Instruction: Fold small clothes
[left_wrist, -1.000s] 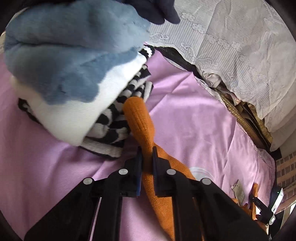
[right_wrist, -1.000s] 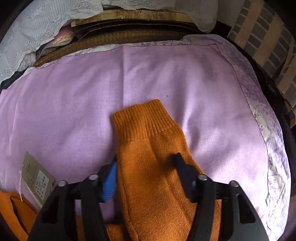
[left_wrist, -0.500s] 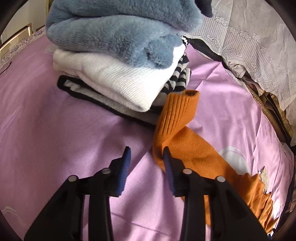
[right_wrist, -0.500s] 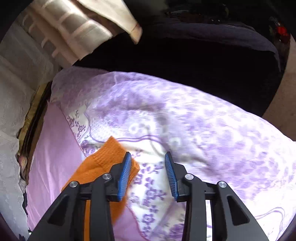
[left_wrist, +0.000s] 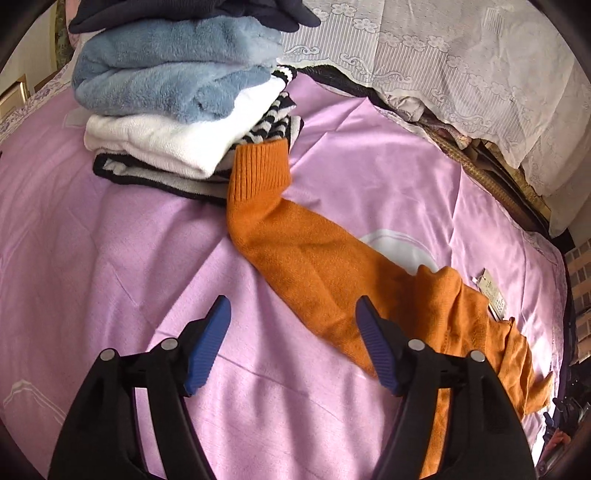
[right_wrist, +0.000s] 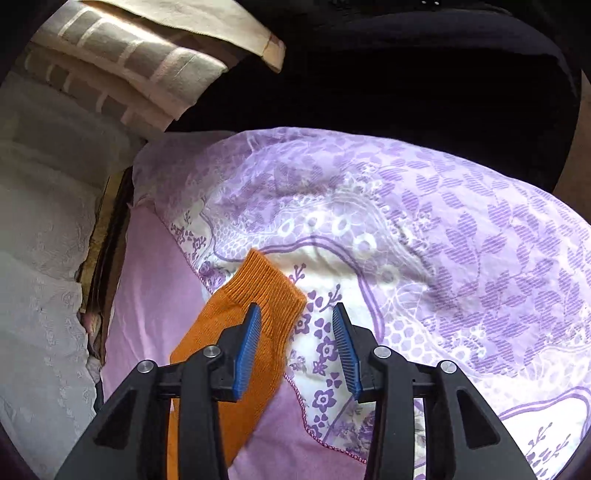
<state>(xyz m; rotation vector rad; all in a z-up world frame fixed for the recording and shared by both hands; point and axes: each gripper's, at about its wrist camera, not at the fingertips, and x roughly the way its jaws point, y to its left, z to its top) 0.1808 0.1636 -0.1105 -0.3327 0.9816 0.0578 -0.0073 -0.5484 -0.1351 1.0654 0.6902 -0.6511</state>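
An orange knit sweater (left_wrist: 314, 266) lies spread on the pink sheet (left_wrist: 110, 240). One sleeve's ribbed cuff (left_wrist: 258, 170) rests against the stack of folded clothes (left_wrist: 173, 110). My left gripper (left_wrist: 292, 308) hovers over that sleeve's lower edge. Its jaws are opening and the pads touch nothing. In the right wrist view the other orange cuff (right_wrist: 258, 291) lies at the floral quilt's border. My right gripper (right_wrist: 295, 325) is just above it, jaws opening. The left pad is over the cuff and nothing is pinched.
The stack holds a dark top piece, a blue fleece (left_wrist: 166, 70), a white knit (left_wrist: 166, 136) and a black-and-white striped piece. A paper tag (left_wrist: 491, 291) lies by the sweater. White lace covers (left_wrist: 461, 74) line the back. A purple floral quilt (right_wrist: 443, 240) and a striped cushion (right_wrist: 129, 62) lie to the right.
My left gripper let go of the orange sleeve, drew back and widened. My right gripper swung and rolled away from over the sleeve on the pink sheet to the cuff by the floral quilt.
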